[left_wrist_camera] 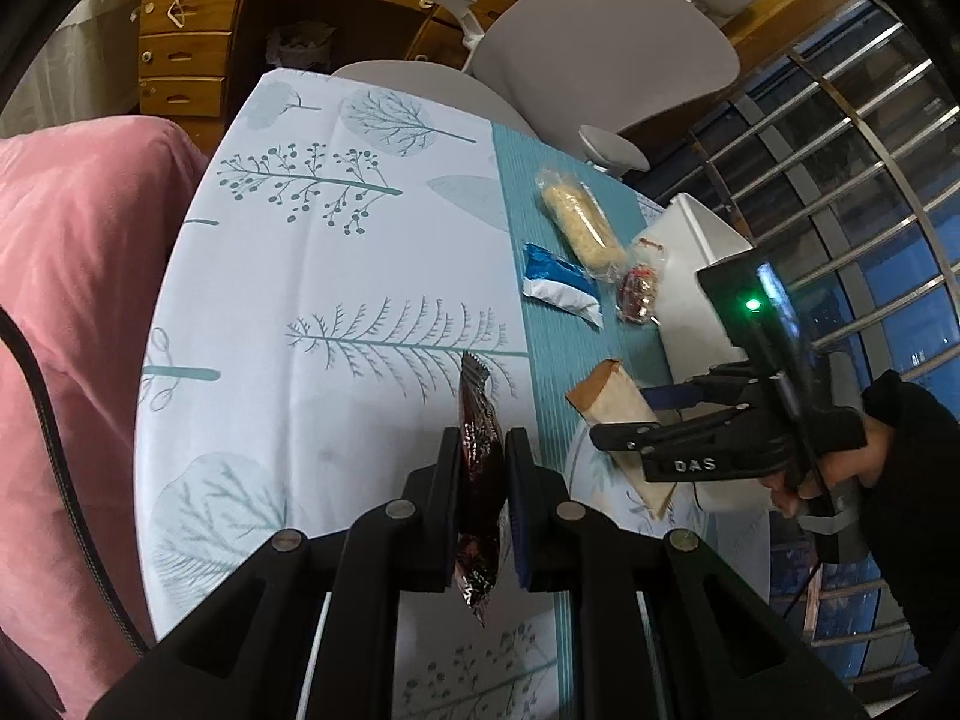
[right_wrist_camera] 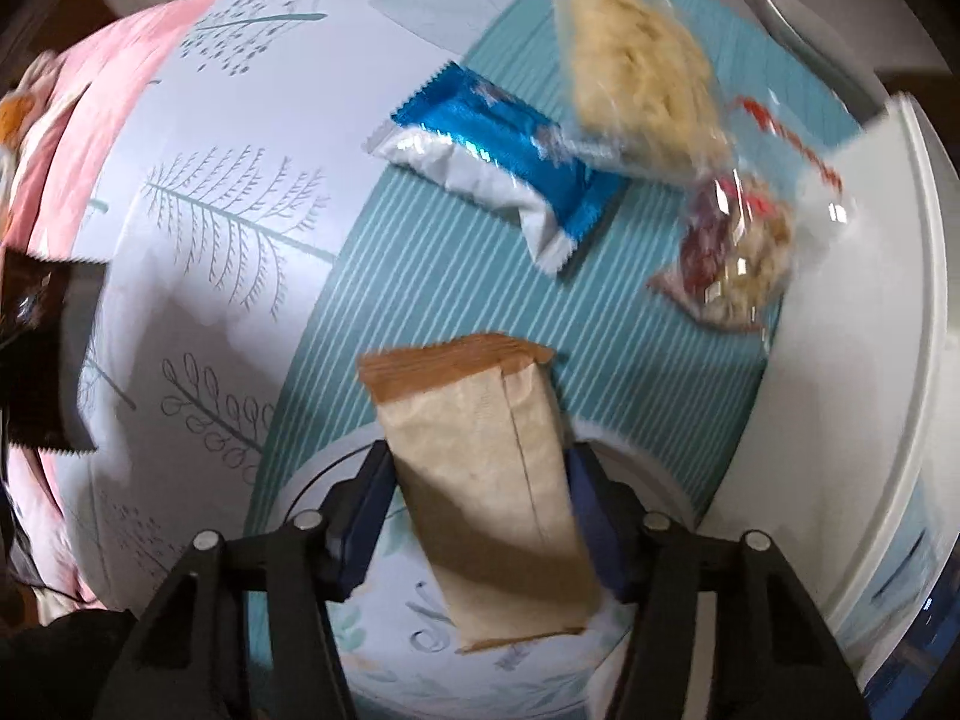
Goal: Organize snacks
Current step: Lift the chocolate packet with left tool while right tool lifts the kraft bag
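A pink cushion (left_wrist_camera: 78, 276) lies at the left, beside the bench (left_wrist_camera: 288, 276) with its pale tree-print cloth. The left gripper (left_wrist_camera: 483, 480) is clamped tight on a dark, shiny snack wrapper (left_wrist_camera: 477, 468), held upright on edge above the cloth. Right of it, on the teal striped band, lie a blue-and-white foil packet (left_wrist_camera: 561, 285), a long clear bag of pale puffed snack (left_wrist_camera: 579, 225) farther off, and a small clear bag of mixed nuts (left_wrist_camera: 639, 294) just beside a white bin (left_wrist_camera: 702, 240). Nearest on the right, the right gripper (right_wrist_camera: 480, 516) points down with its jaws partly closed around a tan paper-wrapped bar (right_wrist_camera: 480, 480) lying flat on the bench; whether the pads press it I cannot tell. A dark sleeve (left_wrist_camera: 900, 480) carries that gripper.
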`<state>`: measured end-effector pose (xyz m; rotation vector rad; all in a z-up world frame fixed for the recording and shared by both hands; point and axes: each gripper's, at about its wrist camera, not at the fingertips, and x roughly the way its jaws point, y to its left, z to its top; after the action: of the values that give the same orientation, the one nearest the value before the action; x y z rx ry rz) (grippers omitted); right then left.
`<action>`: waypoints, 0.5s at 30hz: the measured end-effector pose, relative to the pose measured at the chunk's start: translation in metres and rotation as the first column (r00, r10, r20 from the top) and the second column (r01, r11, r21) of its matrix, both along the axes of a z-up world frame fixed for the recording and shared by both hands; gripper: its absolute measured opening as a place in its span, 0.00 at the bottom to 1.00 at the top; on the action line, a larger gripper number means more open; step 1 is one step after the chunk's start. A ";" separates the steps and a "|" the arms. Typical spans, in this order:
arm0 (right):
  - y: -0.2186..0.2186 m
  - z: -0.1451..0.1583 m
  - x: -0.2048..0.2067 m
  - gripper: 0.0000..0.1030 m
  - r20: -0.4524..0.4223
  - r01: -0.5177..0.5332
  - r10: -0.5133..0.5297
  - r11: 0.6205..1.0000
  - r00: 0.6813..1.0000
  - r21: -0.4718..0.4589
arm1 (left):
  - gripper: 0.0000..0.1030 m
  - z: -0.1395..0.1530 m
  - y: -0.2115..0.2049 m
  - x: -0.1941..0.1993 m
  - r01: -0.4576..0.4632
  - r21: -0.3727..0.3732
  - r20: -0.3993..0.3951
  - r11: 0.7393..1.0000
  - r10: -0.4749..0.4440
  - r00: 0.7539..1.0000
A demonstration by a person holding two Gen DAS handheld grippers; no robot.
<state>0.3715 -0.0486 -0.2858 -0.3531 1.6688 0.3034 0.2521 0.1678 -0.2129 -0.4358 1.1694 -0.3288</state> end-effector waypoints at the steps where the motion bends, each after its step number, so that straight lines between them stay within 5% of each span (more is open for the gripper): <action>1: 0.000 0.000 -0.004 0.56 -0.002 0.020 -0.020 1.000 1.000 -0.004 | 0.11 0.003 0.002 -0.003 0.006 -0.012 0.002 1.000 -0.006 1.000; 15: -0.027 0.030 -0.083 0.54 -0.030 0.365 -0.364 0.923 0.931 0.124 | 0.11 0.039 -0.006 -0.043 0.130 -0.075 0.030 0.989 -0.128 0.991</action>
<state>0.2883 -0.0751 -0.2562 0.0583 1.6739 0.1300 0.2095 0.1613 -0.1744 -0.4226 1.1652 -0.4911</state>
